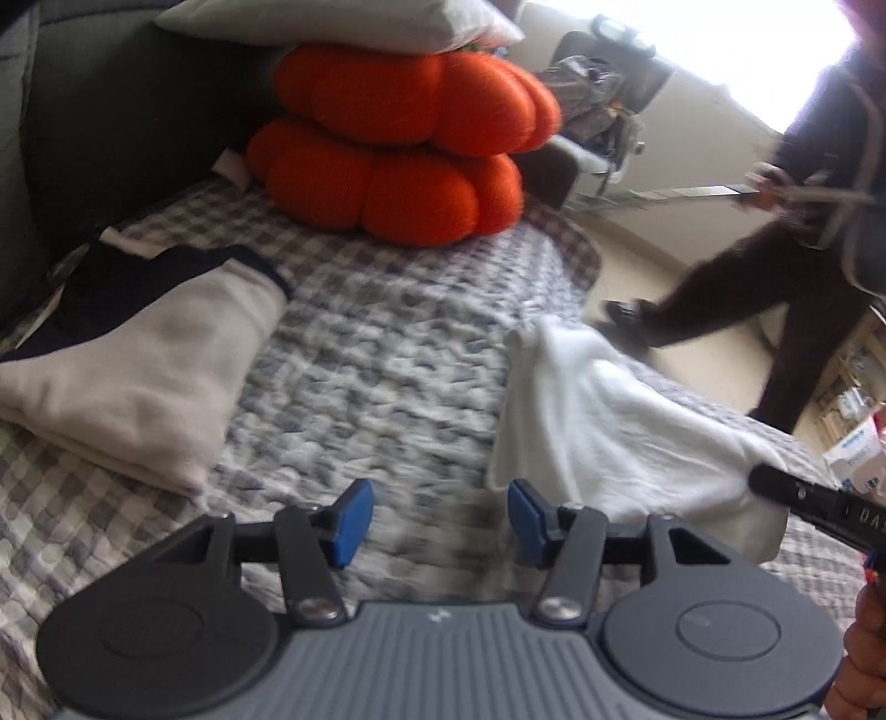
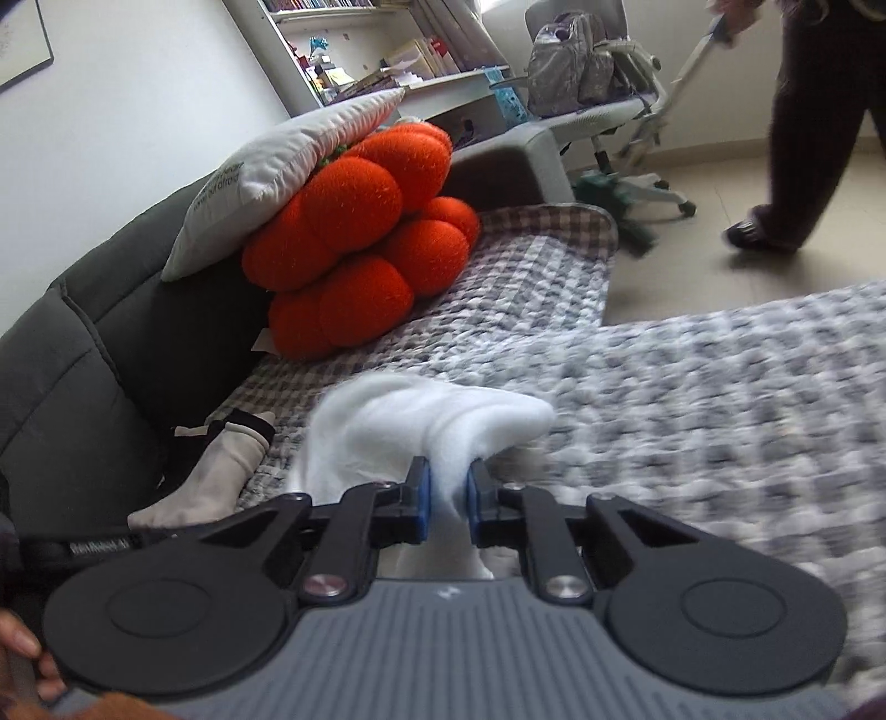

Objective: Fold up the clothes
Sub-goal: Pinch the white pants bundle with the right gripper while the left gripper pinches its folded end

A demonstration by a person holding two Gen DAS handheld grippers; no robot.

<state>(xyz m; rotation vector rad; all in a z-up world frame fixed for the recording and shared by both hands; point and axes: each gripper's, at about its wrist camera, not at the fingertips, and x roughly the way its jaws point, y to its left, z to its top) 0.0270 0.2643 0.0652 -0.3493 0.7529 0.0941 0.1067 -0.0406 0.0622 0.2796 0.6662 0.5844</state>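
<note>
A white garment (image 1: pixel 609 421) lies bunched on the checked blanket (image 1: pixel 387 354), lifted at its near corner. My right gripper (image 2: pixel 447 498) is shut on a fold of this white garment (image 2: pixel 421 426), which rises in a soft hump just ahead of the blue pads. The right gripper's black body (image 1: pixel 819 509) shows at the right edge of the left wrist view. My left gripper (image 1: pixel 440 523) hovers open over bare blanket, left of the white garment, nothing between its pads. A folded beige garment with dark navy trim (image 1: pixel 138 354) rests at the left, also seen small as the beige garment (image 2: pixel 210 482).
Orange plush cushions (image 1: pixel 398 155) are stacked at the back under a white pillow (image 1: pixel 343 22), against a dark grey sofa back (image 2: pixel 83 360). A person in dark trousers (image 2: pixel 803 138) walks on the floor beyond the blanket's edge. An office chair (image 2: pixel 598 99) and shelves (image 2: pixel 387 50) stand behind.
</note>
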